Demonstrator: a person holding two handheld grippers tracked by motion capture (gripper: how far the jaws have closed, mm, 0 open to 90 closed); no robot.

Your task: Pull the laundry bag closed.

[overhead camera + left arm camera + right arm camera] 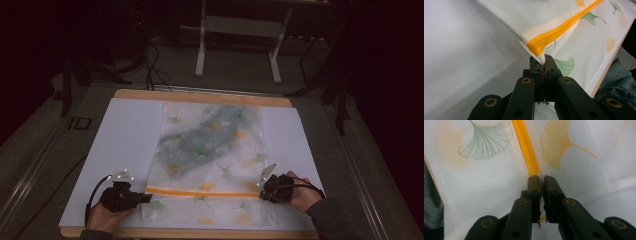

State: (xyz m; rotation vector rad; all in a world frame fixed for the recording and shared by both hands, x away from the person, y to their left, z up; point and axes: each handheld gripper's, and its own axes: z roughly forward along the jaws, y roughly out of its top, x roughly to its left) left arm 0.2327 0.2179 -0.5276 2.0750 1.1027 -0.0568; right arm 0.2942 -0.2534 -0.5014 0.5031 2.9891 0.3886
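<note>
A white mesh laundry bag (pixel 210 150) printed with ginkgo leaves lies on the white table cover, a grey-green garment (pixel 205 135) showing through it. An orange zipper (pixel 200 191) runs across the bag's near end. My left gripper (pixel 145 198) is shut on the bag's left edge at the zipper's end (pixel 541 45), lifting that corner slightly. At the zipper's right end (pixel 527 152), my right gripper (pixel 262 187) is shut on the bag (pixel 486 182). The jaws of both are pressed together on the fabric.
A white sheet (pixel 125 145) covers the wooden table (pixel 200 96), whose near edge (pixel 200 233) lies just below the hands. Table legs and a metal frame (pixel 240 30) stand beyond on the dark floor. Blue jeans (pixel 619 77) show past the table edge.
</note>
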